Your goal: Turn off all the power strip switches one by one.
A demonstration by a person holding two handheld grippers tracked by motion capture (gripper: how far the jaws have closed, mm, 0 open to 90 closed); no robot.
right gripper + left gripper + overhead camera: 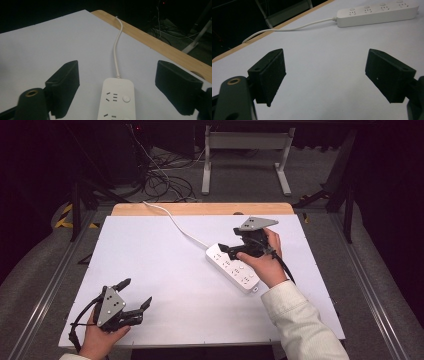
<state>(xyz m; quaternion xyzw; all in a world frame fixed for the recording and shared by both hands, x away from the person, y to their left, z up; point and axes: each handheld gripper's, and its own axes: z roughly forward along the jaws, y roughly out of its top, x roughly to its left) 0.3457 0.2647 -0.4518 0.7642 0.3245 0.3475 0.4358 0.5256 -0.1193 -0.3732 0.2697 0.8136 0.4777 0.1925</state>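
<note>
While the white power strip [234,267] lies flat on the white table cover [165,270], right of centre and angled, its cord [176,224] runs off over the wooden far edge [200,209]; the right gripper [231,251] is held directly above the strip's cord end, jaws spread wide and gripping nothing, the strip's end sockets visible between them in the right gripper view. Well apart, at the near left corner, the left gripper [135,293] rests low over bare cover, jaws likewise spread and empty.
</note>
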